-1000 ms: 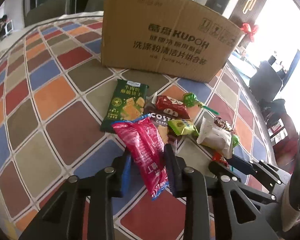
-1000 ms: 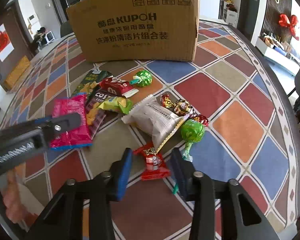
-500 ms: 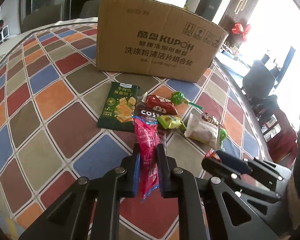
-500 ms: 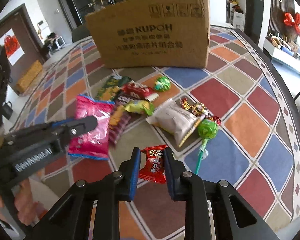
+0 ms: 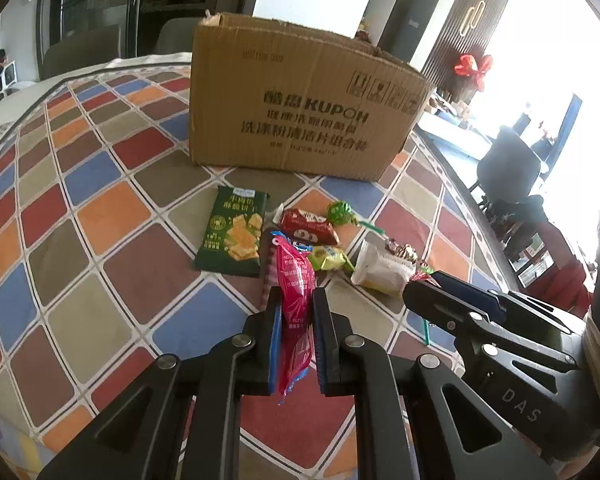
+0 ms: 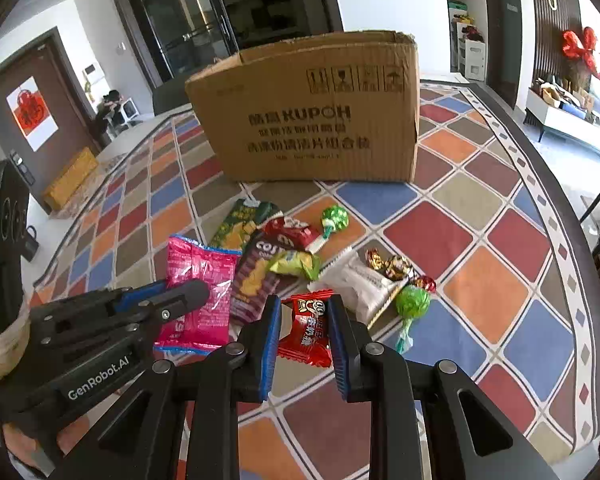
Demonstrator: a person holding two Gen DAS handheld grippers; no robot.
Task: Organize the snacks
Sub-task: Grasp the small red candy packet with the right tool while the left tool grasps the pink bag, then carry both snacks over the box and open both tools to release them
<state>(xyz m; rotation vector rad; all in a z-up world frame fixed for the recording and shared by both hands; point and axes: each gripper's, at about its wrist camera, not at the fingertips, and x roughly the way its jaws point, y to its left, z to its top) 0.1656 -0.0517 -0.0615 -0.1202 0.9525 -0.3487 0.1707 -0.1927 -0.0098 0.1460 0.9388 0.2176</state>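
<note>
My left gripper point(image 5: 296, 312) is shut on a pink snack packet point(image 5: 296, 284), held above the table; the packet also shows in the right wrist view point(image 6: 196, 280). My right gripper point(image 6: 303, 316) is shut on a small red candy packet point(image 6: 308, 328), lifted off the table. The open cardboard box point(image 5: 300, 108) stands at the far side, also in the right wrist view point(image 6: 312, 116). Between the box and the grippers lie a green cracker packet point(image 5: 232, 236), a red packet point(image 5: 308, 228), a yellow-green packet point(image 5: 330, 258), a white packet point(image 5: 380, 270) and a green lollipop point(image 6: 410, 304).
The table has a cloth point(image 5: 100, 216) of coloured diamonds. Its right edge point(image 6: 556, 184) curves close to chairs point(image 5: 508, 168). A dark Costa packet point(image 6: 256, 272) and several foil candies point(image 6: 392, 266) lie in the snack pile.
Both grippers closed on their packets and lifted them: the left on the pink packet, the right on the red candy. Both have risen and drawn back from the pile.
</note>
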